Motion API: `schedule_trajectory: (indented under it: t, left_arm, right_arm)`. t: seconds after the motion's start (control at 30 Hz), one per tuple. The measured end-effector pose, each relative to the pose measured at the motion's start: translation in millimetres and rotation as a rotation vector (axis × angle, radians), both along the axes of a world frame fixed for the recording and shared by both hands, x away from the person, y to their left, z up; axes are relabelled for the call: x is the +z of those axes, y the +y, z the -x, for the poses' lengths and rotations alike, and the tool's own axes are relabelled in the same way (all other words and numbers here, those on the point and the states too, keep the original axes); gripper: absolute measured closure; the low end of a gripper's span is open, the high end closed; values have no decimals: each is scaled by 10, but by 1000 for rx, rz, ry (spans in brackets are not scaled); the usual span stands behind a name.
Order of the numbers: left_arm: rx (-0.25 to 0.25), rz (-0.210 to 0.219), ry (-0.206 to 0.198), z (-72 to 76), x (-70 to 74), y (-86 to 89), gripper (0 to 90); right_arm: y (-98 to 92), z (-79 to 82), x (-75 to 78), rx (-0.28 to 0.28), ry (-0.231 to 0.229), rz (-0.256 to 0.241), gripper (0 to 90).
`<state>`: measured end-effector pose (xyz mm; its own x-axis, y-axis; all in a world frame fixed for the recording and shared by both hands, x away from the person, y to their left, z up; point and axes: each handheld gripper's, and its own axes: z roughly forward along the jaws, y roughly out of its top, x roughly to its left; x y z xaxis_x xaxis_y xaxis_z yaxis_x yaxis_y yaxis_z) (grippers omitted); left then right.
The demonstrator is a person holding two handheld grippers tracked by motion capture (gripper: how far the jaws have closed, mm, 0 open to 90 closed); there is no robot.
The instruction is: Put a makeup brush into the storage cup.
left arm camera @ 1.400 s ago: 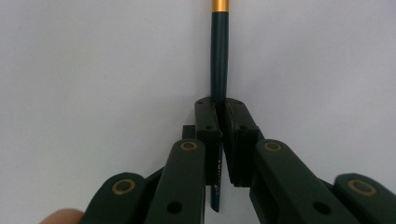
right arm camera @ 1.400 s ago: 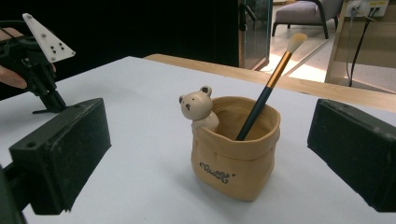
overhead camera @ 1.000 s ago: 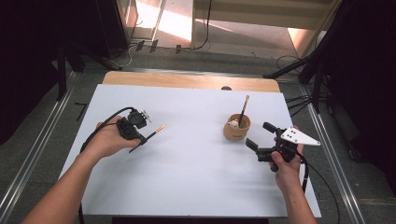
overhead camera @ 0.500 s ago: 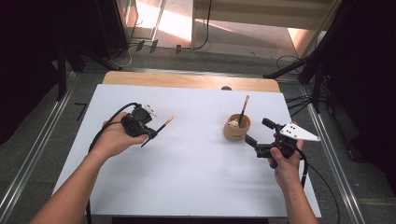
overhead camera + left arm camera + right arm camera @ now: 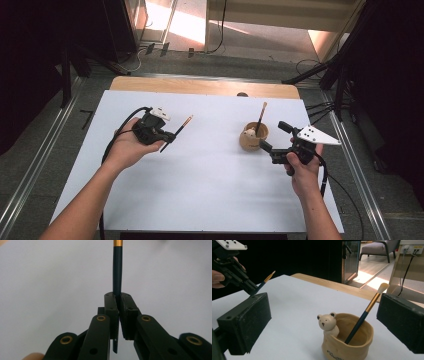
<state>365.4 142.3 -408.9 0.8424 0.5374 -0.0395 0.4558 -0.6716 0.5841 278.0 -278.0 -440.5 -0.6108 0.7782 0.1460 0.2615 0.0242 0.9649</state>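
Note:
My left gripper (image 5: 169, 139) is shut on a dark-handled brush (image 5: 181, 126) with a gold ferrule, held above the left half of the white table. In the left gripper view the jaws (image 5: 116, 297) pinch the brush handle (image 5: 117, 270), which points straight away. A tan cup (image 5: 253, 137) with a small bear figure (image 5: 327, 323) stands right of centre and holds a second brush (image 5: 364, 315) leaning to the right. My right gripper (image 5: 272, 135) is open just right of the cup, its two pads (image 5: 247, 320) either side of the cup (image 5: 348, 342) without touching it.
The white sheet (image 5: 200, 175) covers a wooden table whose bare far edge (image 5: 200, 86) shows. Cables trail from both grippers. Dark stands and metal rails flank the table. In the right gripper view the other hand with its gripper (image 5: 234, 270) is at the far left.
The left gripper has tilted its brush so the tip swings forward and to the right. The right gripper has edged slightly forward toward the cup.

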Motion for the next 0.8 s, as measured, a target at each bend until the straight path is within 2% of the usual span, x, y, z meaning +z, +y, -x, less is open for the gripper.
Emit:
schedule_trajectory:
  t: [0.2, 0.57, 0.8]
  left_arm:
    - [3, 54, -46, 27, 21, -32, 864]
    - [25, 156, -91, 55, 50, -114, 864]
    - [37, 223, -108, 65, 41, -173, 863]
  right_arm:
    - [66, -28, 35, 7, 3, -10, 0]
    - [155, -65, 66, 21, 13, -40, 0]
    - [219, -89, 101, 40, 11, -42, 16]
